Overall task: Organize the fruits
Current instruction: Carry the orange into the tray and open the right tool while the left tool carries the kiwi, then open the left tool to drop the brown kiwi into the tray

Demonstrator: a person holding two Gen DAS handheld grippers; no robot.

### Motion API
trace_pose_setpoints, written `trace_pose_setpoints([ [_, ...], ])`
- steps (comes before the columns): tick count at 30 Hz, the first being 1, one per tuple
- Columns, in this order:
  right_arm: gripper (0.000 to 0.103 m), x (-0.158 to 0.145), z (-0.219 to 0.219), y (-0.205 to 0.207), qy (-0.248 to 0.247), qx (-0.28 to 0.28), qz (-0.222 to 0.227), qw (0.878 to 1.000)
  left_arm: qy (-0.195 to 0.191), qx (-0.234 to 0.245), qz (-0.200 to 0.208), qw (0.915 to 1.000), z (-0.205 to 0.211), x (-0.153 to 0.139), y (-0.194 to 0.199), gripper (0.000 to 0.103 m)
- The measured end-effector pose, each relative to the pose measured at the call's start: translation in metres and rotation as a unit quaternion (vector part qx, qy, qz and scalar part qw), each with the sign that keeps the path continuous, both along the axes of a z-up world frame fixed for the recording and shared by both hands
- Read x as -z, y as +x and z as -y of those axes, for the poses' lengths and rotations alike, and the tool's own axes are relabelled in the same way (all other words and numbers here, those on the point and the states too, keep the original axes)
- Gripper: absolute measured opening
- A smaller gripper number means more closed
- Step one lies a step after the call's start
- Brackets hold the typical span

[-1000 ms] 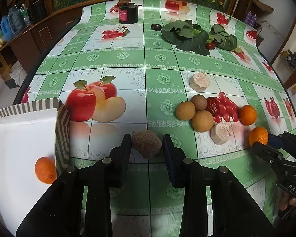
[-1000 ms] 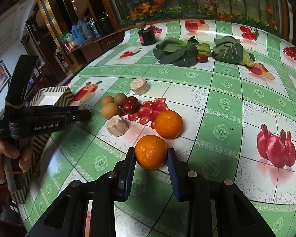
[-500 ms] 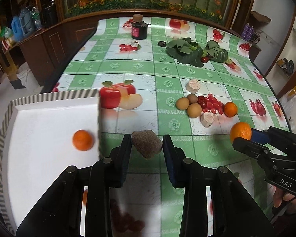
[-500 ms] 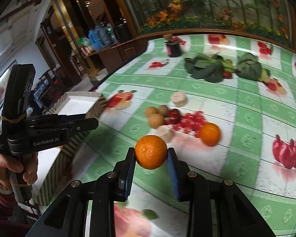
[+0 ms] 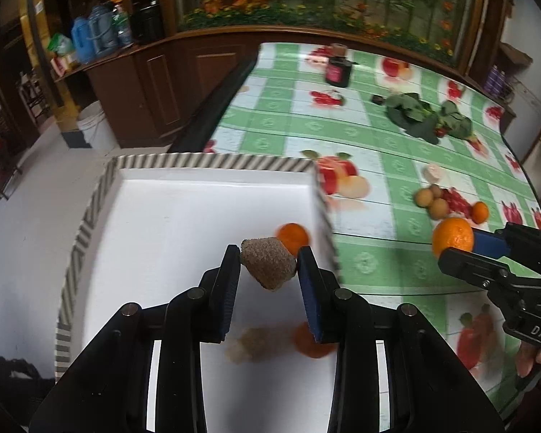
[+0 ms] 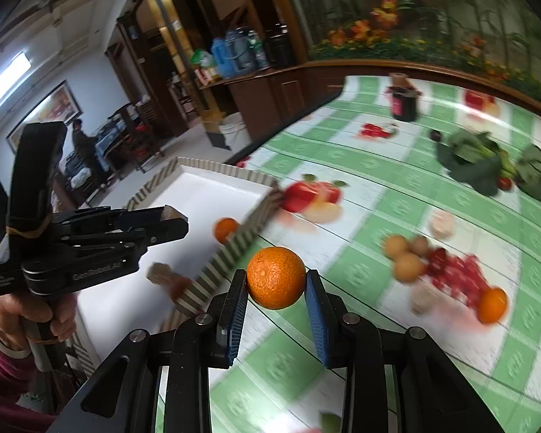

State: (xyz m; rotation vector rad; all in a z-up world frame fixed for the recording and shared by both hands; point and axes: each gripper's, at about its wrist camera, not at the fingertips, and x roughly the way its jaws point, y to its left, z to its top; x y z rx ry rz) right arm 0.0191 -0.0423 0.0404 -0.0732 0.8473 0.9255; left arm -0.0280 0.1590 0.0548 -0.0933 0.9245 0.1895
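Left wrist view, largest first: white tray with striped rim, collecting point, set at table edge, already containing one small orange. Green fruit-print tablecloth, remaining loose fruit cluster well apart from tray. Left gripper clamped on rough brown fruit, held above tray, apparently for release. Right gripper clamped on orange, over table near tray rim. Lettering: "GenRobot.AI", "DAS".
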Motion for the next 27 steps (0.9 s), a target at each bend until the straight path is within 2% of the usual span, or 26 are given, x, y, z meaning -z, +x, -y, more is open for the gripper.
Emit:
trace_pose_setpoints([
  [5, 0.031, -0.001, -0.040, 0.004, -0.006, -0.028, 0.001, 1.000, 0.001, -0.031, -0.003, 0.9995, -0.033, 0.006, 0.000, 0.032],
  [14, 0.031, 0.005, -0.101, 0.008, -0.021, -0.077, 0.002, 0.997, -0.010, -0.055, -0.019, 0.9982, -0.061, 0.024, 0.005, 0.032],
  [27, 0.031, 0.024, -0.134, -0.004, -0.041, -0.116, -0.013, 0.992, -0.013, -0.080, -0.029, 0.9963, -0.081, 0.035, 0.003, 0.032],
])
